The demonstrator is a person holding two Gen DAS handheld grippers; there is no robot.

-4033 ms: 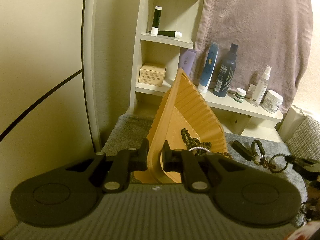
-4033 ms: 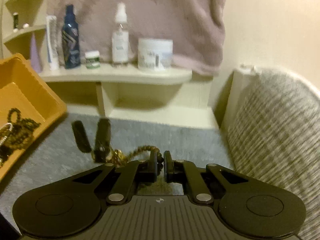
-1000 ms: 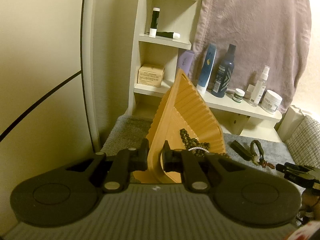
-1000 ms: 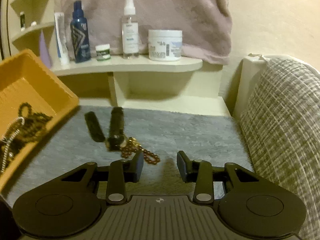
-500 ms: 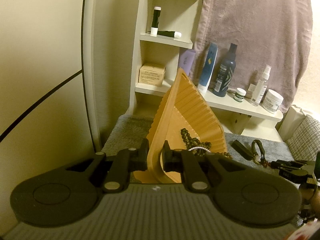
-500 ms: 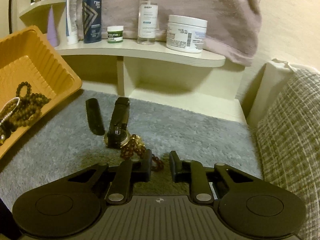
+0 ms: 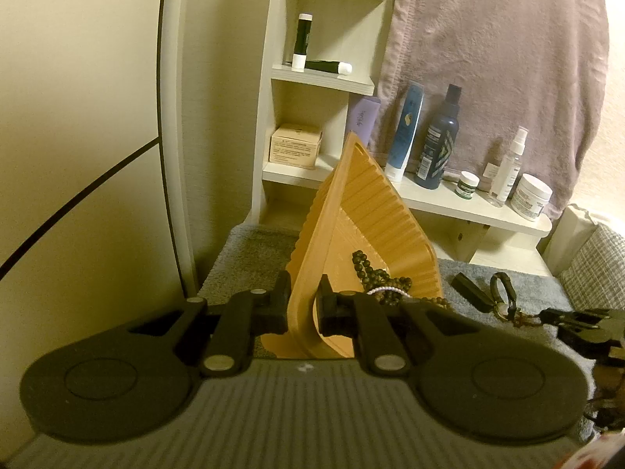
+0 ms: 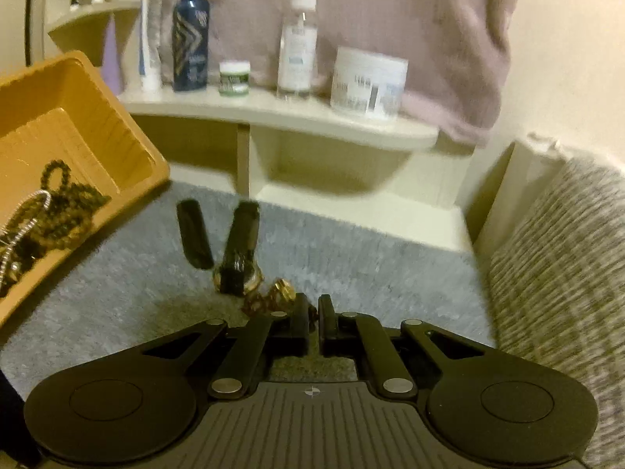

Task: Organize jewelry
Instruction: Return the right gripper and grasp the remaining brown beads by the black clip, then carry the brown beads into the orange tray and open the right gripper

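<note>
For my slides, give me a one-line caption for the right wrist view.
Right gripper nearly closed around a brown bead strand beside a black-strapped watch on the grey mat.

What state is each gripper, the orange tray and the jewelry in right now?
Left gripper: shut on the orange plastic tray wall, tray tilted.
Right gripper: closed on the brown bead chain.
Dark bead bracelets: inside the tray.
Black-strap watch: lying on the grey mat.
</note>
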